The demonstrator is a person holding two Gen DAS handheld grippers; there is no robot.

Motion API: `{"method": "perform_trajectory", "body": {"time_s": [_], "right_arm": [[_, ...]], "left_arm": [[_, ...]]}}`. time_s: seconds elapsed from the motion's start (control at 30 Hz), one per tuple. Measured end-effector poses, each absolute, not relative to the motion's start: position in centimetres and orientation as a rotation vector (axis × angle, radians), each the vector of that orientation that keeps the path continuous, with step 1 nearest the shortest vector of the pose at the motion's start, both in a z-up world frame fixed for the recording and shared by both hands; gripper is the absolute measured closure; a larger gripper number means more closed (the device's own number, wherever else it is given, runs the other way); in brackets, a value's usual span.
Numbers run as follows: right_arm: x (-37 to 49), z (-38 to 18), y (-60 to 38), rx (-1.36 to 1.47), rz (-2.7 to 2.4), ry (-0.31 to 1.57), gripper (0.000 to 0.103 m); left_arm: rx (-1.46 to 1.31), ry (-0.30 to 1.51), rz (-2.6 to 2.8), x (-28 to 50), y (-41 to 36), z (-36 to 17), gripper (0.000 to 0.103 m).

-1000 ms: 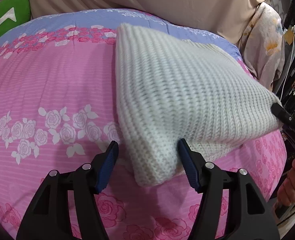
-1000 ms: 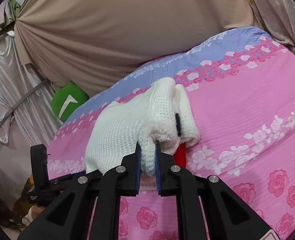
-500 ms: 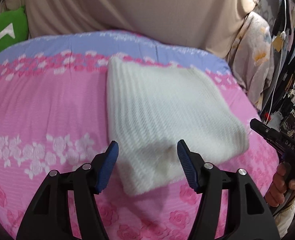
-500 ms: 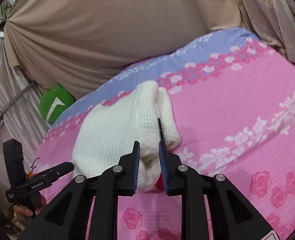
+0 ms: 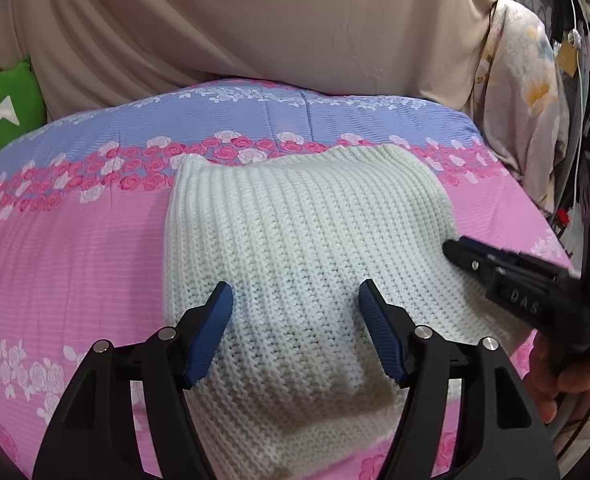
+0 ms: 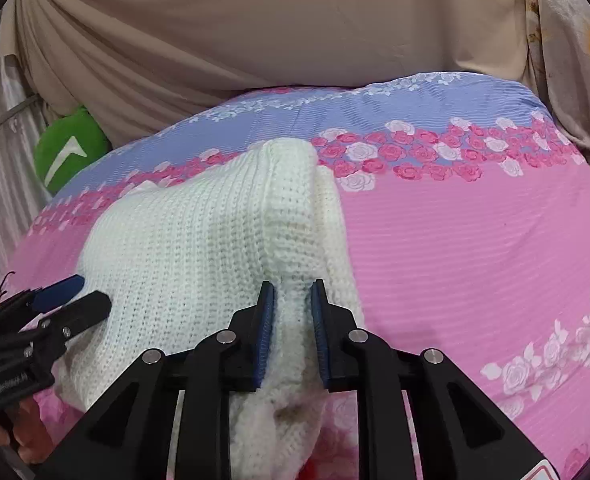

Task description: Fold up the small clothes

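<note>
Soft, bulky knit sweater (image 5: 303,264) mid-bed (image 5: 75,248): left gripper (image 5: 295,300) spread wide; right gripper (image 6: 292,296) part-open astride near-edge fold, best pinched there.

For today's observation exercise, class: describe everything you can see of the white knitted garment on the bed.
The white knitted garment is a chunky rib-knit piece, cream-white, soft and thick-looking. It lies folded into a rough rectangle on the pink floral bedspread, with layered edges showing on its right side in the right wrist view. The left gripper is open, its fingers straddling the near edge. The right gripper has its narrowly parted fingers around a bunched fold; whether they pinch it is unclear.
</note>
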State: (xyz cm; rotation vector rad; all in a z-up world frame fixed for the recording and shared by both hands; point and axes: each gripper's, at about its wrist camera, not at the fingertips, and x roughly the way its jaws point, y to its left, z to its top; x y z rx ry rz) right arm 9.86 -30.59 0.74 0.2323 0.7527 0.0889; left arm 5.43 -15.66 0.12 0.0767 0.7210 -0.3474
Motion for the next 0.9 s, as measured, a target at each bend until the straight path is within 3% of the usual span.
{"method": "perform_trajectory", "body": {"time_s": [0.07,0.23,0.47,0.67,0.77,0.83,0.9], "right_arm": [[9.8,1.1,-30.2,0.214,0.071,0.758,0.08],[5.0,4.5,-29.7,0.291,0.152,0.657,0.08],[3.9,0.5,-29.3,0.291,0.12,0.764,0.083],[0.7,4.8,-29.3,0.3,0.187,0.674,0.081],[0.1,4.0,-28.1,0.287,0.249,0.708,0.081],[0.9,2.3,-27.7,0.228,0.19,0.748,0.085],[2.4,0.2,-28.6,0.229,0.121,0.794,0.103]], "left_arm": [[0.079,0.72,-0.341,5.5,-15.6,0.1,0.038],[0.033,0.707,-0.347,4.1,-13.7,1.5,0.039],[0.075,0.737,-0.323,3.1,-13.4,-0.6,0.036],[0.027,0.75,-0.358,1.6,-12.1,0.6,0.038],[0.032,0.769,-0.358,1.0,-11.8,0.0,0.038],[0.048,0.807,-0.335,1.4,-12.1,-1.6,0.038],[0.057,0.813,-0.321,1.6,-12.1,-2.7,0.033]]}}
